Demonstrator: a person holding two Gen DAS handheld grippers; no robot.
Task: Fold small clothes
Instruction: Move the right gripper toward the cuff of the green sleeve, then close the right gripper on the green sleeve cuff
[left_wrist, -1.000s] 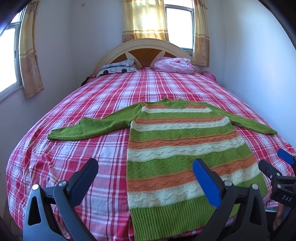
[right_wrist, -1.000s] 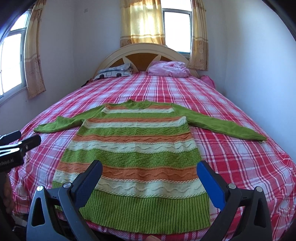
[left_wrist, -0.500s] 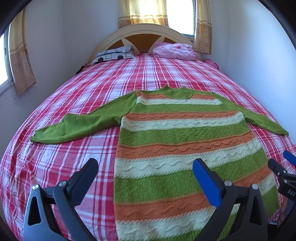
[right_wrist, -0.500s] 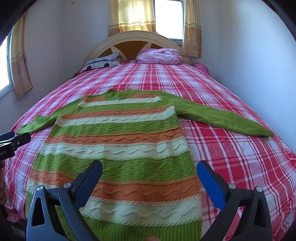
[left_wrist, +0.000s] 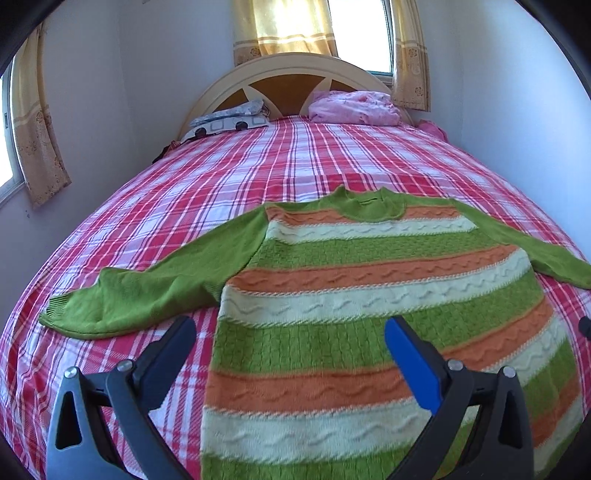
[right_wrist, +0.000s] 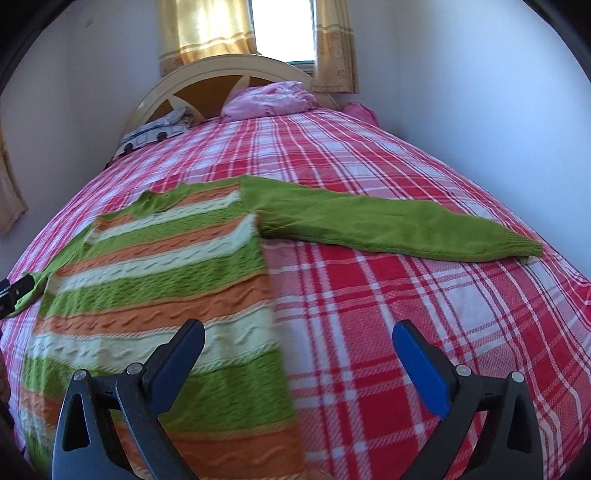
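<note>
A knitted sweater (left_wrist: 351, 280) with green, orange and cream stripes lies flat and face up on the bed, both green sleeves spread out. Its left sleeve (left_wrist: 147, 288) reaches toward the bed's left side. Its right sleeve (right_wrist: 399, 225) stretches to the right in the right wrist view, where the body (right_wrist: 159, 280) also shows. My left gripper (left_wrist: 290, 336) is open and empty above the sweater's left edge, below the armpit. My right gripper (right_wrist: 299, 339) is open and empty above the sweater's right side edge and the bare bedspread.
The bed has a red and white plaid spread (right_wrist: 406, 314). A pink bundle (left_wrist: 354, 107) and a patterned pillow (left_wrist: 229, 122) lie by the curved headboard (left_wrist: 291, 74). Walls stand close on both sides, with curtained windows (left_wrist: 317, 26).
Both grippers have moved forward over the bed and lower toward the sweater. The left one drifted toward the left sleeve side, the right one toward the right sleeve side. Both stayed open.
</note>
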